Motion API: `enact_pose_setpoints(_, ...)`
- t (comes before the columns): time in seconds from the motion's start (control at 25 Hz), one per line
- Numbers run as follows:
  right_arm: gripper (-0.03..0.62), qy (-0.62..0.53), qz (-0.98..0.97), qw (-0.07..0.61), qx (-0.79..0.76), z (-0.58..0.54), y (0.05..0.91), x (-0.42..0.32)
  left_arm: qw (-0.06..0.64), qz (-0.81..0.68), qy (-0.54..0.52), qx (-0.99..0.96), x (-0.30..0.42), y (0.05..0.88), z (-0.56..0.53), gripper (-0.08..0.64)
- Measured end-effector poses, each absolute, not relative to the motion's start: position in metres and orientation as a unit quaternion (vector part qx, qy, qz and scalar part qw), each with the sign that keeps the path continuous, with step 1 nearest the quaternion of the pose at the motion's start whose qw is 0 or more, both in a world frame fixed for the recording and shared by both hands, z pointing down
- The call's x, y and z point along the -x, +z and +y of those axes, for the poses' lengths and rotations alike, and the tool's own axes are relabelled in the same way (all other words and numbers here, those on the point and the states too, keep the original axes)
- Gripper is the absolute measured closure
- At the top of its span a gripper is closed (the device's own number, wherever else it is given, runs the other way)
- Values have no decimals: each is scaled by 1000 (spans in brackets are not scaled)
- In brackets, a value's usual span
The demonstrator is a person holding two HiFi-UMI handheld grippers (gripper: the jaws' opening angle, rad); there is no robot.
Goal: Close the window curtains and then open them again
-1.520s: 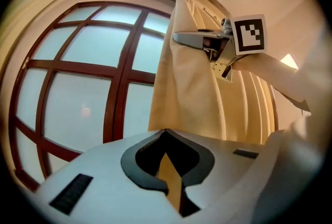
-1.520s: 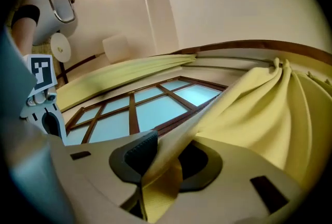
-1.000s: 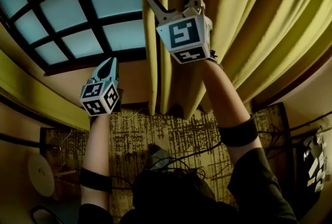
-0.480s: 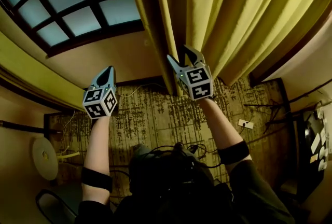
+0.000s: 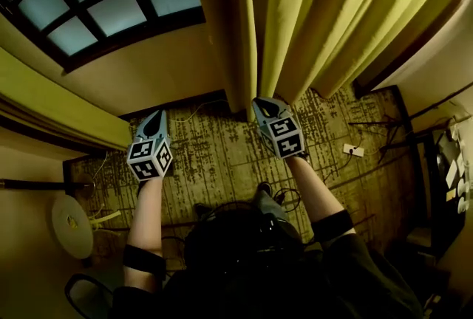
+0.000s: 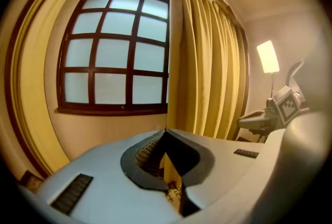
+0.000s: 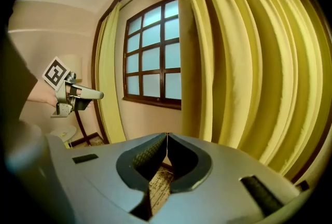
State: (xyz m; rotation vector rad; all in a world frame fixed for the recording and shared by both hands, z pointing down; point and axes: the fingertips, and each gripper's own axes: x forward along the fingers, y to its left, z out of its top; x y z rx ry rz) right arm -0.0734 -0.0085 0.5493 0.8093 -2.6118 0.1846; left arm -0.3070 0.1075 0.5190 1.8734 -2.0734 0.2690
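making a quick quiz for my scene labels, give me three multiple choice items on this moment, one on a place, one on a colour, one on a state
1. In the left gripper view, where does the gathered curtain hang relative to the window?
A. to its right
B. drawn across its panes
C. below its sill

2. What colour is the curtain?
A. white
B. yellow
C. dark blue

3. How do the fingers of the right gripper stand?
A. wide apart
B. clamped on curtain cloth
C. together, empty

Answers:
1 A, the folds hang beside the window's right edge and the panes are uncovered.
2 B, the cloth shows yellow in every view.
3 C, the fingers have just been closing, and their tips meet with nothing between them.
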Motion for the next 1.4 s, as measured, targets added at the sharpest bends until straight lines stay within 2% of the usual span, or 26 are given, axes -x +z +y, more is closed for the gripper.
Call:
enact_pose_setpoints(0.28,592,137,-919,206,-307,15,584,79,189,-736,91,-644,340,542,147,560)
enact_pose_setpoints(1.4,591,144,-916,246,-282,37,617,120,223,-753,78,-615,372,581,188,560)
